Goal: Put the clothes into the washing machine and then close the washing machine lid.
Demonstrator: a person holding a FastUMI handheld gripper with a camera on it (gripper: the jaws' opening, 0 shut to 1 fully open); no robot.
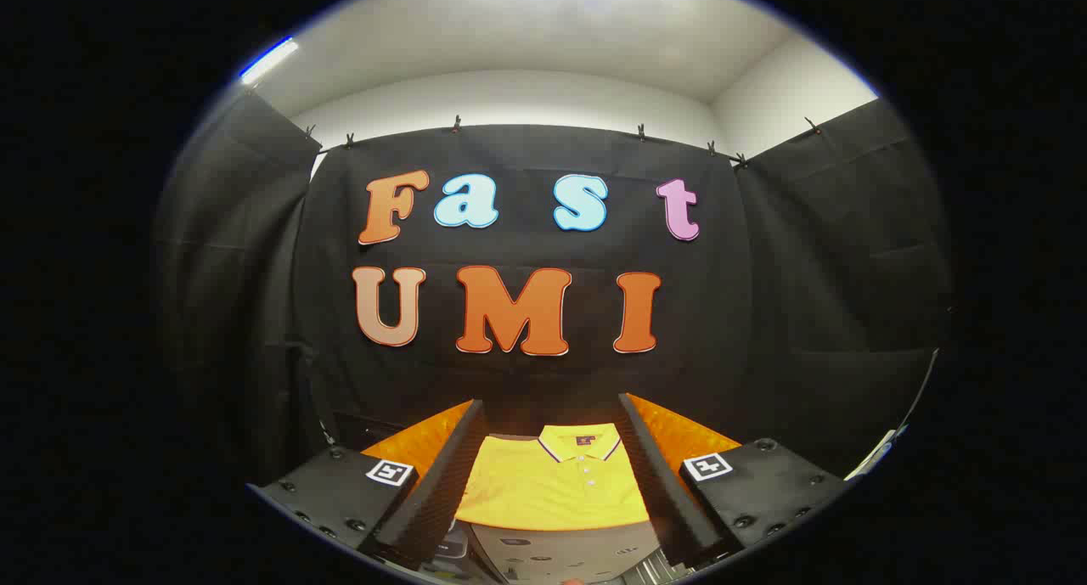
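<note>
- Fingers of our gripper [550, 483] stood wide apart and held nothing, with the yellow polo shirt [556, 483] showing between them.
- We found the shirt folded flat, collar away from us, on an orange surface [679, 436] that spread out on both sides of it.
- Just nearer to us than the shirt lay a grey panel [560, 551]; we judged it part of the washing machine, though we could not tell its lid or drum from so little.
- We saw no container with anything in it; the shirt was not yet in the machine.
- We feared pinching only the top layer, since the fold could open and drag.
- We also feared a trailing sleeve could catch under the lid.
</note>
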